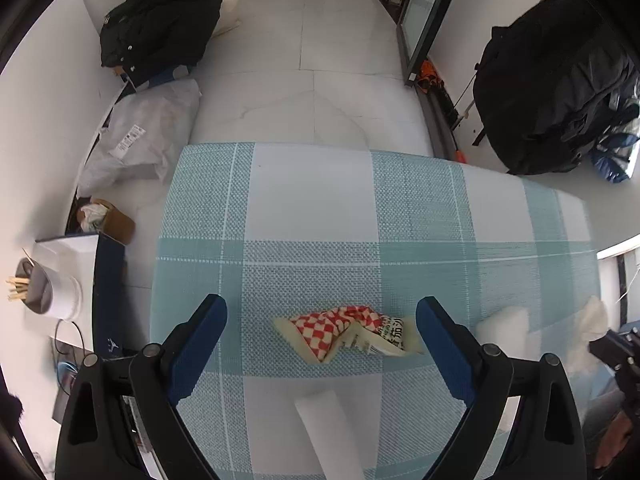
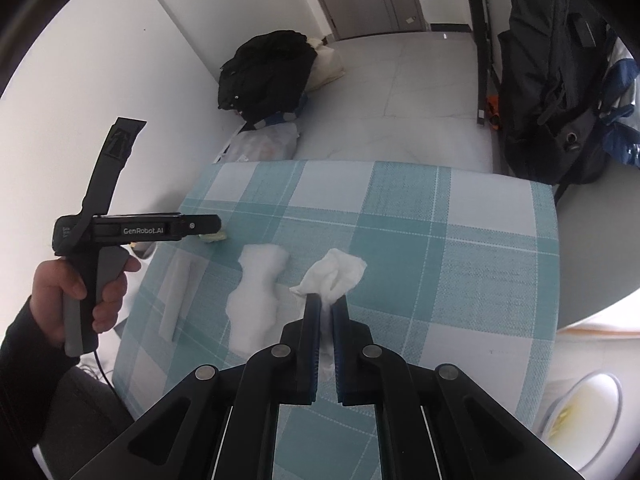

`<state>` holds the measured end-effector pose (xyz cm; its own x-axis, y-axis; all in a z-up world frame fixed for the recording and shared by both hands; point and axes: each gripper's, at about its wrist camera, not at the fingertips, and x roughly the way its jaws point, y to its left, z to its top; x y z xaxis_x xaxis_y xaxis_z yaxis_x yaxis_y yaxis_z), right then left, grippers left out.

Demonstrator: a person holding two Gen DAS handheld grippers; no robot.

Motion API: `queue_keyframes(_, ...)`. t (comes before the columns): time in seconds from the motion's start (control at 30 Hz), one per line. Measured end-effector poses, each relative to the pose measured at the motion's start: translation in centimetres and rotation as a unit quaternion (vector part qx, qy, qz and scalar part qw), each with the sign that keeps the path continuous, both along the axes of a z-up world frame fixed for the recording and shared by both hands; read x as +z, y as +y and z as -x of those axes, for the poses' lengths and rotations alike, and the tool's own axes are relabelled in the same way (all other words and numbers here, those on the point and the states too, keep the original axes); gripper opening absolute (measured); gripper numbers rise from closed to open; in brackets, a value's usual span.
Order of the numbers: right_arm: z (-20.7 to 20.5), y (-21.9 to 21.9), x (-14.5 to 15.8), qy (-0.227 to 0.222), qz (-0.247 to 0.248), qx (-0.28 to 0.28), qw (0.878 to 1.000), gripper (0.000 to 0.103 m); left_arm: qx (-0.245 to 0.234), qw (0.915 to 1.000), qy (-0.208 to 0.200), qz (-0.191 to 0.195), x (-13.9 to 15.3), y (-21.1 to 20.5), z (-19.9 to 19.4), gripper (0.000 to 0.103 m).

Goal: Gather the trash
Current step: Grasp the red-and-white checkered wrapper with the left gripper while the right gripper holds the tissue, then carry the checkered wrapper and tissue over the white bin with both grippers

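A left hand-held gripper (image 1: 322,322) hangs with its blue-padded jaws spread wide over a crumpled snack wrapper (image 1: 348,334), red-and-white chequered on one half and printed with black characters on the other, which lies between the pads but touches neither. The wrapper rests on a worktop (image 1: 312,208) covered in a woven cloth of teal and white checks with a coarse, mesh-like texture. A flat white paper strip (image 1: 324,420) lies just nearer the camera than the wrapper.

In the right wrist view, the right hand-held gripper (image 2: 325,308) is clamped on a crumpled white tissue (image 2: 334,272), whose soft folds fan out above the fingertips. Just beside it on the cloth lies a second wad of white tissue (image 2: 256,300), long and lumpy. The paper strip sits farther left, near the cloth's edge. A person's left hand (image 2: 76,292), in a dark sleeve, grips the grey handle of the left tool, which bears white lettering on its black body.

Beyond the worktop stretches a pale tiled floor (image 1: 312,80). A black jacket (image 1: 160,24) is heaped against the white wall, with a translucent plastic bag (image 1: 140,140) below it. A black backpack (image 1: 556,84) stands at the right. A white cup holding wooden sticks (image 1: 44,288) sits at the far left edge, and a white bin (image 2: 588,408) shows at the lower right of the right wrist view.
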<state>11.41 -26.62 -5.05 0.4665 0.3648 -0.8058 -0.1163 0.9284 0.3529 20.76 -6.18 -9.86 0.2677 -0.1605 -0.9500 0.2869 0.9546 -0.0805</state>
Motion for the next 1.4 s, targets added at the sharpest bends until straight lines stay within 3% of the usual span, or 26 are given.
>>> queue_keyframes(0.13,0.1,-0.1,0.1,-0.001,-0.004,0.001,1.0,0.005,-0.022,0.9996,0.002,-0.017,-0.6,-0.7,0.4,0.089)
queue_keyframes(0.23,0.1,-0.2,0.2,-0.002,-0.006,0.001,1.0,0.005,-0.043,0.9983,-0.017,-0.037,-0.4,-1.3,1.0,0.078)
queue_keyframes(0.47,0.5,-0.5,0.5,-0.008,-0.006,0.0,1.0,0.005,-0.036,0.9988,-0.018,-0.026,0.0,-0.9,0.6,0.065)
queue_keyframes(1.0,1.1,-0.5,1.2,-0.016,-0.001,-0.004,1.0,0.005,-0.012,0.9993,-0.011,-0.035,0.1,-1.0,1.0,0.059)
queue_keyframes(1.4,2.2,-1.2,2.1,-0.029,-0.003,-0.01,1.0,0.005,0.017,0.9997,-0.004,-0.014,1.2,-0.6,1.6,0.051)
